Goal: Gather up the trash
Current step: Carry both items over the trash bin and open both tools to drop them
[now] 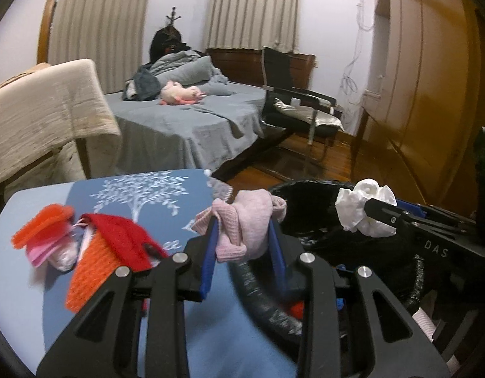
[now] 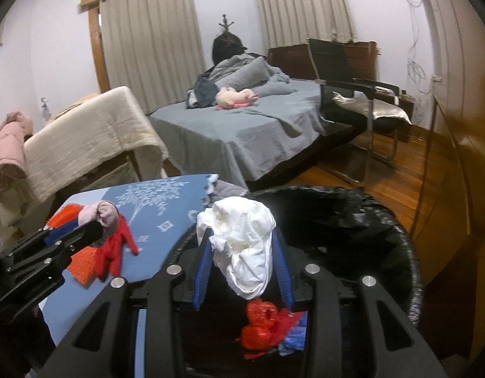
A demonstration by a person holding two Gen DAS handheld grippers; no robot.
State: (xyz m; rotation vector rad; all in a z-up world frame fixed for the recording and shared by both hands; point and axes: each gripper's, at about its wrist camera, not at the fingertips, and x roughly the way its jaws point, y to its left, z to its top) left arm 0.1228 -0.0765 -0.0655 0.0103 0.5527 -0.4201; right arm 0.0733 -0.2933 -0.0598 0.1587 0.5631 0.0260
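The bin [image 2: 399, 239] mouth gapes open and unobstructed; red knitwear [image 1: 122, 236] clutters the table [image 1: 37, 299] beside it.

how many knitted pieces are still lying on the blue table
2 that I can tell: a red knit piece over an orange knit piece near the table's front, by the left gripper. A pinkish bit beside them is too blurred to identify.

A bed [image 2: 242, 126] with a grey sheet stands far in the room, a pink plush toy [image 2: 236, 96] and piled bedding [image 2: 242, 69] on it. Beige curtains [image 2: 148, 37] hang on pale walls [image 2: 47, 37]. A black chair [image 2: 352, 94] stands right of the bed on a wood floor [image 2: 399, 163]. A wooden wardrobe [image 1: 431, 78] fills the right side.
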